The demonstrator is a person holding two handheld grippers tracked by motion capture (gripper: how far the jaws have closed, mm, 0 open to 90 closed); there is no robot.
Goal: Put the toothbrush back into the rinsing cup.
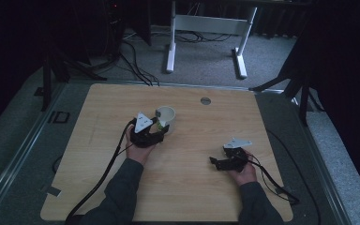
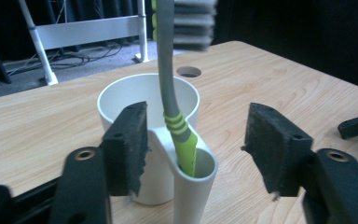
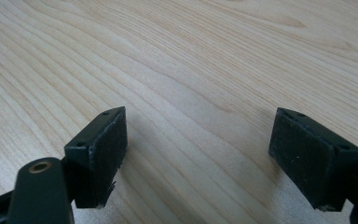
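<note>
Standing upright in the small side tube of the white cup (image 2: 148, 100), the toothbrush (image 2: 172, 100) looks to us as if it sits there so the handle is kept vertical and the bristled head stays clear of the desk (image 2: 279, 79). We judge that the work in hand is seating the brush in this holder, and that it now rests there on its own. Our left tool (image 2: 196, 144) has its jaws wide apart, one on each side of the tube and touching neither the brush nor, on the right side, the cup; the left pad sits very close against the cup wall, though we cannot tell whether it touches. From the high view the cup (image 1: 166, 116) stands a little left of the desk's middle, just beyond our left tool (image 1: 155, 129), while our right tool (image 1: 219, 161) lies well apart near the right front of the desk (image 1: 201, 197), probably parked out of the way. Its own view shows the jaws spread wide over bare wood grain, holding nothing.

As for the brush itself, we see a slim grey handle with a bright green lower end marked by pale bands, the green tip sunk into the tube. Its head at the top shows grey and white bristle rows, blurred by closeness. The cup is plain matte white and round, with the narrower tube joined to its near side.
</note>
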